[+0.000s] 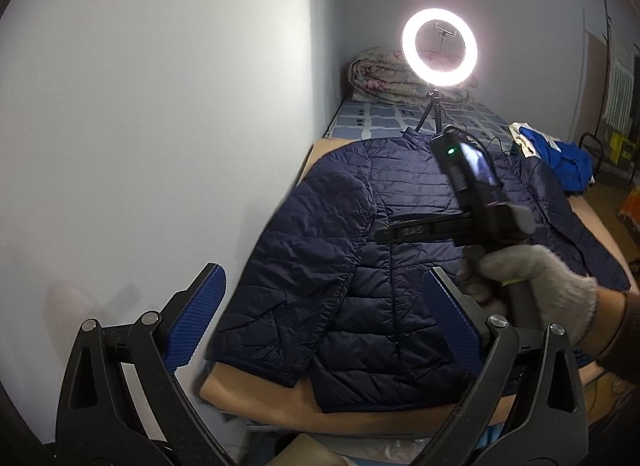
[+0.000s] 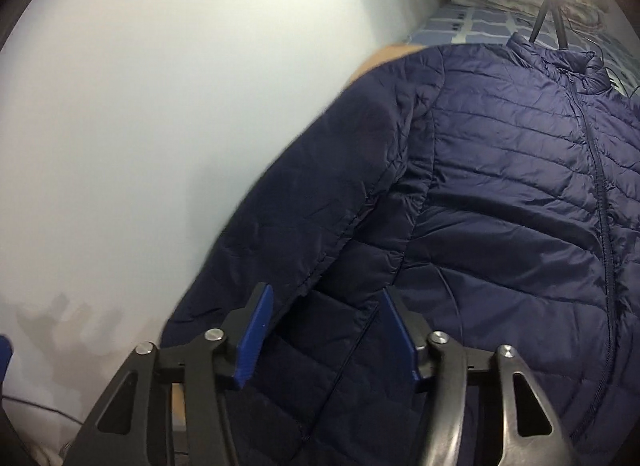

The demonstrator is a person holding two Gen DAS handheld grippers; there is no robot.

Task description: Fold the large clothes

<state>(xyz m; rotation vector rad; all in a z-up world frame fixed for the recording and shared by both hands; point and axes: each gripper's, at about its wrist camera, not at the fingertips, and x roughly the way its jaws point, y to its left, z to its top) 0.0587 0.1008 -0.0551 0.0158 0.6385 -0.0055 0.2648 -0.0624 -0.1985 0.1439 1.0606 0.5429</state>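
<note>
Two grippers hang above one navy quilted jacket (image 1: 352, 266) that lies flat, front side up and zipped, on a tan board (image 1: 248, 390) beside the pale wall (image 1: 140, 125). In the left wrist view the left gripper (image 1: 324, 286) has its blue pads (image 1: 196, 314) spread wide, released, with nothing between them; the jacket's sleeve (image 1: 296, 266) and hem lie in the gap below. At 3 o'clock in this view a hand in a grey glove (image 1: 536, 286) holds the right gripper's black body (image 1: 476, 193), which carries a small green light and hovers over the jacket's chest.

In the right wrist view the right gripper (image 2: 326, 336) is also released, fingers apart, empty, low over the place where the sleeve (image 2: 312, 205) meets the body. The collar (image 2: 560, 53) points to 1 o'clock.

At 12 o'clock from the jacket, a lit ring lamp (image 1: 439, 47) stands on a small tripod on a blue checked sheet (image 1: 380, 117), with a rolled floral quilt (image 1: 380, 77) behind it. Some blue and white cloth (image 1: 560, 153) lies at 2 o'clock.
</note>
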